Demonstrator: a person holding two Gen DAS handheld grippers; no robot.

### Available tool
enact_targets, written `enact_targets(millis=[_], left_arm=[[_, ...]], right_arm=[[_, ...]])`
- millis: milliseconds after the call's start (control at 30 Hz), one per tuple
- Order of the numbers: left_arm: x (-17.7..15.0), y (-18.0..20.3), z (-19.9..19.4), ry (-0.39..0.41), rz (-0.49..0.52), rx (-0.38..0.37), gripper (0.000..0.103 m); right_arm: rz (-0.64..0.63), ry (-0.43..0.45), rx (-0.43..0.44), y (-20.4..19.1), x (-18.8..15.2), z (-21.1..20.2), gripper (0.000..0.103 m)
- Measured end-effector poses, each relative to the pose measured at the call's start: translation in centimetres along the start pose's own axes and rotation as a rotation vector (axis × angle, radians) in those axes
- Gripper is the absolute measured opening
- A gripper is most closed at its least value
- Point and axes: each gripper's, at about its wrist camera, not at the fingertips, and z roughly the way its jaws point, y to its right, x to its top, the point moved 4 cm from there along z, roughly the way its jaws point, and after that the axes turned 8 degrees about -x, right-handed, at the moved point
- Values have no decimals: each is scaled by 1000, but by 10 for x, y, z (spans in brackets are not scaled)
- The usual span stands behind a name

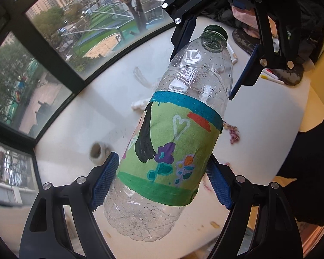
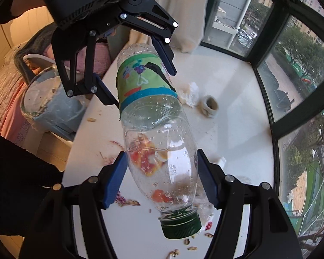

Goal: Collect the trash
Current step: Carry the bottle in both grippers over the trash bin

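Litter-strewn white table (image 1: 259,112), window (image 1: 54,49), bottle (image 1: 174,140) held.

Both tools are built alike. The left gripper (image 1: 162,185) has matte black linkage arms with slotted cut-outs, joined by round silver screw heads just behind the jaws. Its fingers (image 1: 104,183) carry blue pads with a fine ribbed texture. The right gripper (image 2: 162,181) shows smoother blue pads. A black sleeve (image 2: 19,185) sits beside its near jaw.

Clear bottle (image 1: 183,108) w/ dk green cap (image 1: 214,33); green/teal label (image 1: 172,151), purple flower drawing; white table (image 1: 259,118).
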Motion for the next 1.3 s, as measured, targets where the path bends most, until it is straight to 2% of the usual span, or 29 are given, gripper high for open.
enact_targets(millis=[333,567,900,1133,1300], left_arm=[[-86,51,-62,20,-114,73,77],[-161,87,-103,15,-241,125,77],[-272,159,-114,-16,-435,119,77],[-324,197,-121,-44,-528,131,77],[-353,208,-107,-50,-579,114,77]], right_arm=[[-123,33,39,-87,60,-12,62],[-235,71,88,-160,107,-6,62],[-346,73,247,-279,142,26,62],[-397,83,314,-337,160,44,62],[-410,51,354,-360,162,68,62]])
